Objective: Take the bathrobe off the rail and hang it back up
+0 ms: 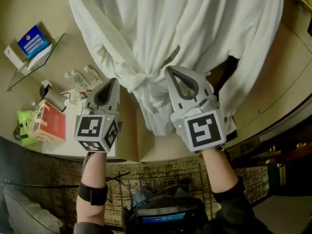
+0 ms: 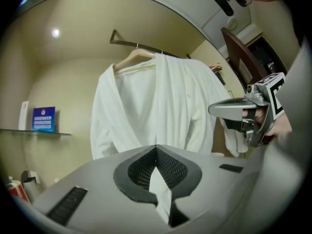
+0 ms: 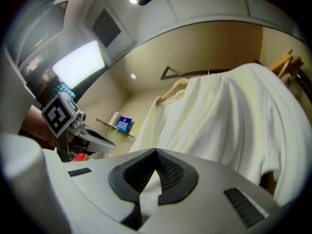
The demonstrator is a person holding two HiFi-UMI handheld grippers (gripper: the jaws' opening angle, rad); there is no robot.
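The bathrobe (image 1: 185, 28) hangs on a wooden hanger (image 2: 134, 58), whose hook sits over the dark rail (image 2: 146, 46) up near the ceiling at the far wall. It falls full length, with its belt knot (image 1: 139, 79) tied loosely at the front.

Both claws are held low in front of it, pointing roughly level toward the cloth. The left gripper (image 1: 115, 81) has its jaws pressed together with nothing between them, its tip just left of the knot. The right gripper (image 1: 169, 70) is also closed tight and empty, its tip in front of the robe's lower folds, right of the knot. Seen from either claw's own camera, the robe hangs clear beyond the tips, so neither claw seems to be touching it.

With the robe sitting squarely on the rail and both claws off it, I'd say no handling step is under way. This is either the pause before lifting it down or the rest after hanging it back, and I can't tell which.

If the lift is still to come, one claw would have to rise to the hanger, open, and close on the wooden shoulder or neck. It would then raise the hook clear of the rail, while the other claw steadies the heavy, slack cloth. On the left stands a glass shelf (image 1: 36, 57) that the robe's swing should avoid.
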